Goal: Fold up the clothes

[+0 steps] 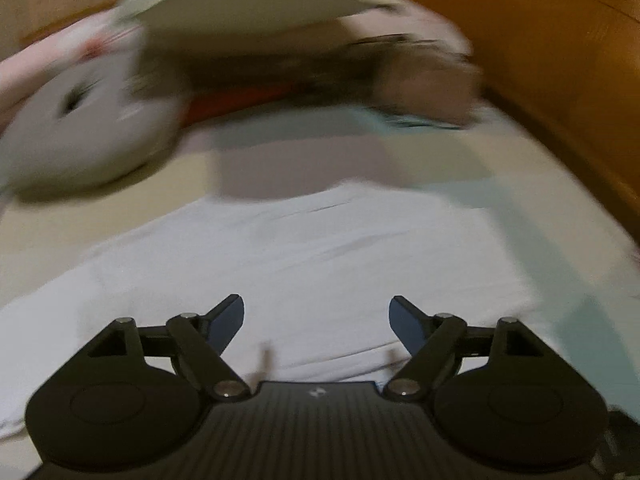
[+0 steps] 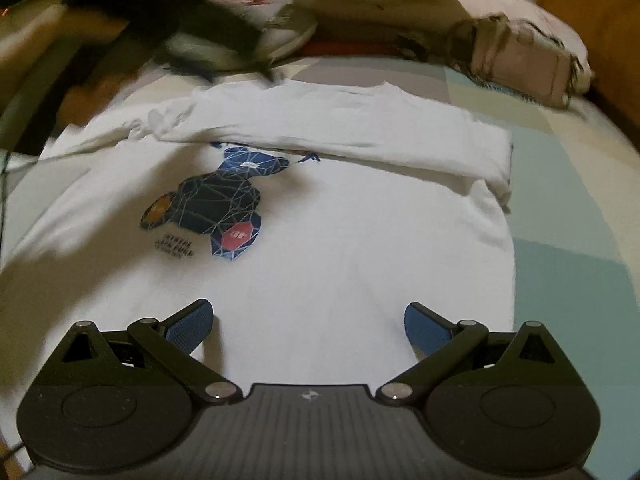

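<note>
White T-shirt (image 2: 320,248) lies spread on the bed (image 2: 580,216), centre frame, its upper edge folded over the blue print. Left tool (image 1: 316,320) and right tool (image 2: 308,324) both gape wide, holding nothing.

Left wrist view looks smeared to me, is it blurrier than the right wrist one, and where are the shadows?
Left wrist view: yes, heavy motion blur across the white t-shirt and pillows; only the left gripper is sharp. Right wrist view: mostly crisp, the bear print readable, blur only at top left; the right gripper casts soft shadows on the shirt.
</note>
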The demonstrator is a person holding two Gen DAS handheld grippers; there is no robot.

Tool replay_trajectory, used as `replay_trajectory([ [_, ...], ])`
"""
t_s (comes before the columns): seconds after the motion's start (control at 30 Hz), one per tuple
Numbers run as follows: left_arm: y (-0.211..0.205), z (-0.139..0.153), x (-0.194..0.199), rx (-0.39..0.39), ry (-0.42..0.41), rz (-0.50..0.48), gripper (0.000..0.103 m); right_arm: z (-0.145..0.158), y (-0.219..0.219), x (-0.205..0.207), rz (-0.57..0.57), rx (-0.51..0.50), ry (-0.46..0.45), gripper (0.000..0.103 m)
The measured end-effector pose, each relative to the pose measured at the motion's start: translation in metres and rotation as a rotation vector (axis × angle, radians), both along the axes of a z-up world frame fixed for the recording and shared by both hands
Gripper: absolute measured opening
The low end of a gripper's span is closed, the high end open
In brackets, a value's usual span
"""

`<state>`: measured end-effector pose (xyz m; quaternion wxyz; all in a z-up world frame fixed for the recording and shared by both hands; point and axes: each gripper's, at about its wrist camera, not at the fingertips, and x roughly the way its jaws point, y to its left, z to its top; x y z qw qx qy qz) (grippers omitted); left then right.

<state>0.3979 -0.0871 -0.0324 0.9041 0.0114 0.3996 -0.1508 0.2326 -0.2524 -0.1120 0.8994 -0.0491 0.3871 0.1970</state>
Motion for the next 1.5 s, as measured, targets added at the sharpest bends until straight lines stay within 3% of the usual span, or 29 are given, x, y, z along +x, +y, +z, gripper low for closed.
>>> replay_trajectory([
  [0.1, -0.040, 0.004, 0.000, -0.009, -0.009, -0.086, 0.082, 0.012, -0.027, -0.002, -0.034, 0.079, -0.050, 0.103],
  [0.17, -0.054, 0.002, -0.001, 0.007, -0.012, -0.085, 0.082, 0.019, -0.054, -0.002, -0.078, 0.127, -0.106, 0.094],
  [0.33, -0.053, -0.002, -0.029, -0.032, -0.007, -0.089, 0.082, 0.025, -0.114, 0.016, -0.247, 0.196, -0.207, 0.049],
  [0.43, -0.043, -0.001, -0.051, -0.044, -0.004, -0.104, 0.082, 0.019, -0.125, 0.032, -0.301, 0.169, -0.231, 0.036],
  [0.53, -0.037, 0.001, -0.062, -0.064, -0.006, -0.126, 0.082, 0.010, -0.120, 0.052, -0.280, 0.133, -0.220, 0.023],
  [0.77, -0.014, 0.004, -0.083, -0.059, -0.048, -0.163, 0.082, -0.006, -0.097, 0.087, -0.233, 0.063, -0.197, 0.023],
  [0.93, 0.000, -0.003, -0.081, -0.092, -0.030, -0.147, 0.083, -0.008, -0.087, 0.095, -0.206, 0.056, -0.208, 0.022],
  [0.97, 0.002, -0.005, -0.079, -0.096, -0.025, -0.142, 0.083, -0.008, -0.086, 0.096, -0.202, 0.057, -0.209, 0.020],
  [1.0, 0.003, -0.006, -0.078, -0.099, -0.020, -0.138, 0.083, -0.008, -0.086, 0.097, -0.199, 0.060, -0.207, 0.010],
  [1.3, 0.008, -0.014, -0.074, -0.090, -0.008, -0.118, 0.083, -0.006, -0.101, 0.079, -0.200, 0.048, -0.131, 0.001],
  [1.5, 0.001, -0.011, -0.073, -0.080, -0.011, -0.122, 0.083, 0.019, -0.100, 0.090, -0.261, 0.186, -0.205, 0.002],
])
